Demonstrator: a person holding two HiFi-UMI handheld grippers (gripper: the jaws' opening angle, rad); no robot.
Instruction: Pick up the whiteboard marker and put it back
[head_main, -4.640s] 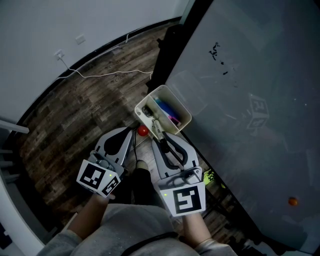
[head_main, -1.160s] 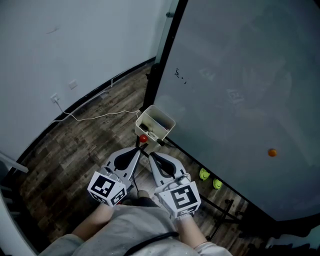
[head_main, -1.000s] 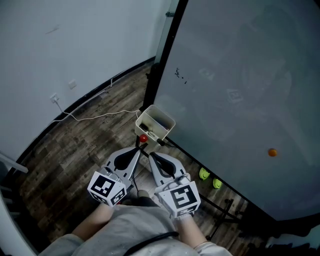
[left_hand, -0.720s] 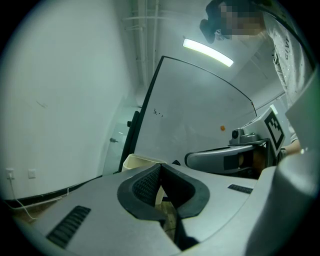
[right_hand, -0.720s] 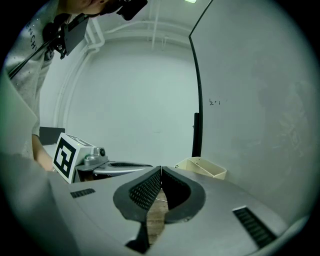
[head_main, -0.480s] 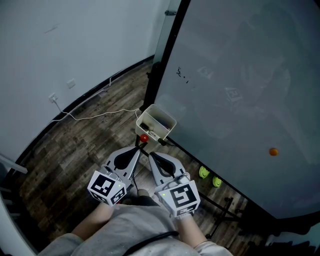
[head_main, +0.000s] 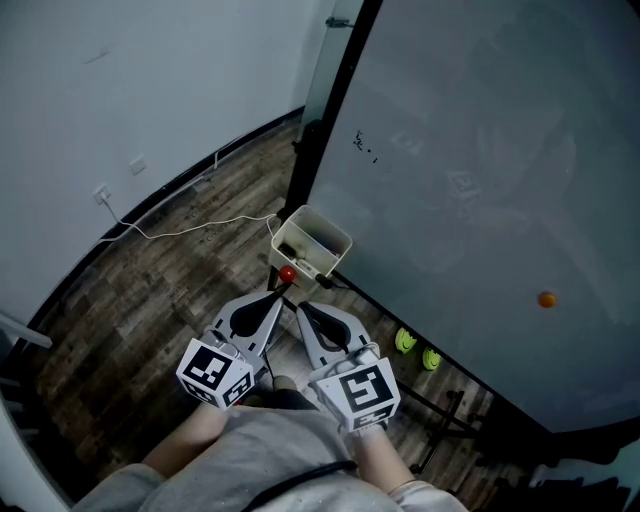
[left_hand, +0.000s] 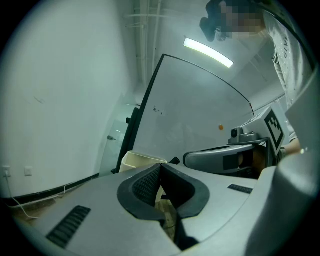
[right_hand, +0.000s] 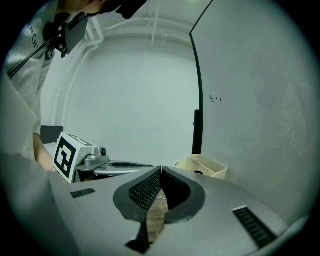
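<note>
Head view: a cream bin (head_main: 338, 240) sits against the lower edge of a whiteboard (head_main: 480, 180), above a wooden floor (head_main: 150, 300). The left gripper (head_main: 282, 291) and the right gripper (head_main: 298, 307) lie side by side just in front of the bin, with their tips toward it. A small red thing (head_main: 287, 273) shows at the bin's near wall. Dark things lie inside the bin, but they are too small to tell whether one is the marker. Green balls (head_main: 405, 342) lie on the floor to the right of the bin.

Left gripper view: its jaws are pressed together, pinching nothing. The bin stands just beyond the tips, and the right gripper is to the bin's right.

Right gripper view: its jaws meet tip to tip, empty. The bin stands beyond them, and the left gripper is to the bin's left.
</note>
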